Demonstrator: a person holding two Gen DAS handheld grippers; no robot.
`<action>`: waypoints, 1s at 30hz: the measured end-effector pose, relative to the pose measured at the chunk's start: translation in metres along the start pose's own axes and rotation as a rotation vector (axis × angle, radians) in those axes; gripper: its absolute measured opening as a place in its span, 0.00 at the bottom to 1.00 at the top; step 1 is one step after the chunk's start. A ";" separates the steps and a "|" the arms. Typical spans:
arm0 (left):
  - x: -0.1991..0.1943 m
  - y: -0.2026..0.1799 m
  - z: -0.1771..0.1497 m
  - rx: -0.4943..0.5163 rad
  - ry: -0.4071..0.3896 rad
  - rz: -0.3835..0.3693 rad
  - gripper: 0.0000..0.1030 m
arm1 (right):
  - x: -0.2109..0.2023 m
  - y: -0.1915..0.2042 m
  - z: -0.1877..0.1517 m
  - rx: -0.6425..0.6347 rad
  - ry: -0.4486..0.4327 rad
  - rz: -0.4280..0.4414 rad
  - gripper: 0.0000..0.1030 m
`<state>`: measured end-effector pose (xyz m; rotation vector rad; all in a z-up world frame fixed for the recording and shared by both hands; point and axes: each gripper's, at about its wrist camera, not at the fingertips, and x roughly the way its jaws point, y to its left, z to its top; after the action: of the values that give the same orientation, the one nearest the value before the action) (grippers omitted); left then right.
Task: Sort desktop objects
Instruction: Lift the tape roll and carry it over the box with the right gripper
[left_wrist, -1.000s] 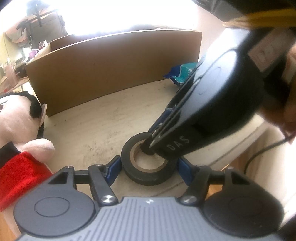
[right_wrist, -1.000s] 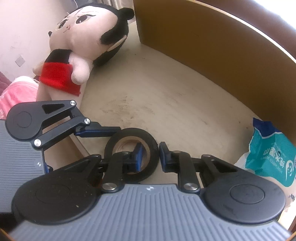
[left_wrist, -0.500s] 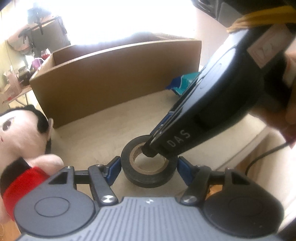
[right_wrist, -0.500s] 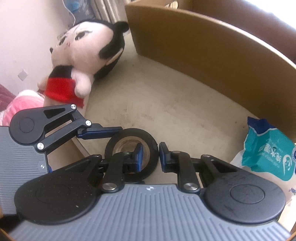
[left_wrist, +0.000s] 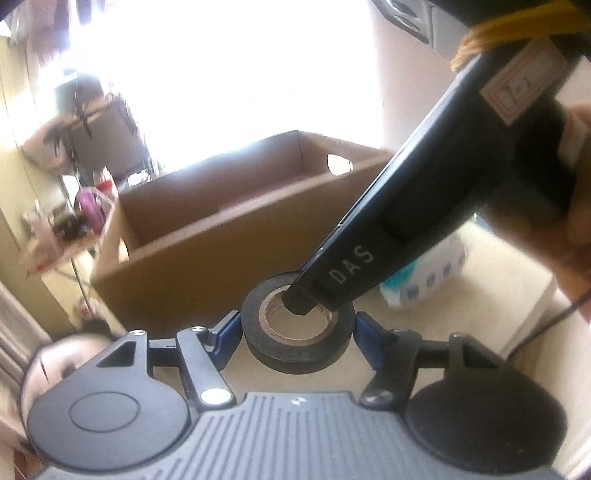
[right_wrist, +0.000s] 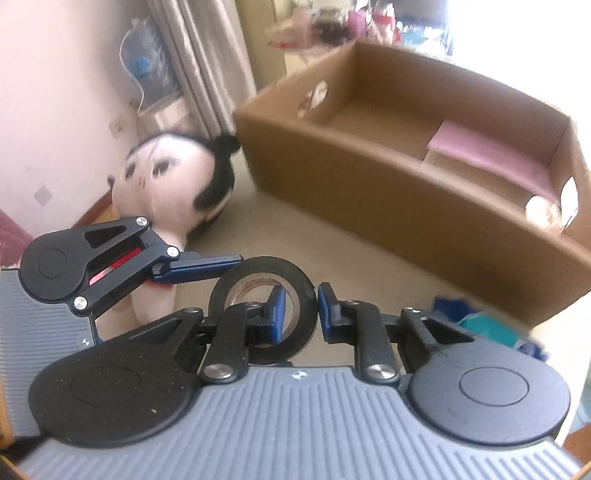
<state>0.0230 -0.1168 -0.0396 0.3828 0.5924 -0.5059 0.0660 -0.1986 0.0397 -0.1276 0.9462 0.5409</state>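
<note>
A black tape roll with a brown core hangs lifted above the beige desk. My left gripper has its blue pads against the roll's outer sides. My right gripper is shut on the roll's wall, one finger inside the hole, one outside. In the left wrist view the right gripper's body comes down from the upper right into the roll. The open cardboard box stands behind, holding a pink item.
A plush doll with black hair and a red top lies at the left of the desk. A teal-and-white wipes pack lies right of the box front; it also shows in the right wrist view.
Both grippers have risen with the tape roll off the desk. The box interior has come into view and the doll has dropped lower in the left wrist view.
</note>
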 end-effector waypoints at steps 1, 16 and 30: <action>-0.004 -0.004 0.003 0.008 -0.013 0.004 0.65 | -0.005 -0.001 0.005 0.000 -0.018 -0.007 0.17; 0.035 0.007 0.105 0.102 -0.128 0.009 0.65 | -0.048 -0.069 0.076 -0.004 -0.145 -0.098 0.17; 0.151 0.009 0.151 -0.061 0.153 -0.252 0.65 | 0.040 -0.203 0.114 0.219 0.132 -0.038 0.17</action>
<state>0.2012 -0.2324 -0.0148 0.2915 0.8081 -0.7018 0.2688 -0.3201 0.0494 0.0157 1.1233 0.3944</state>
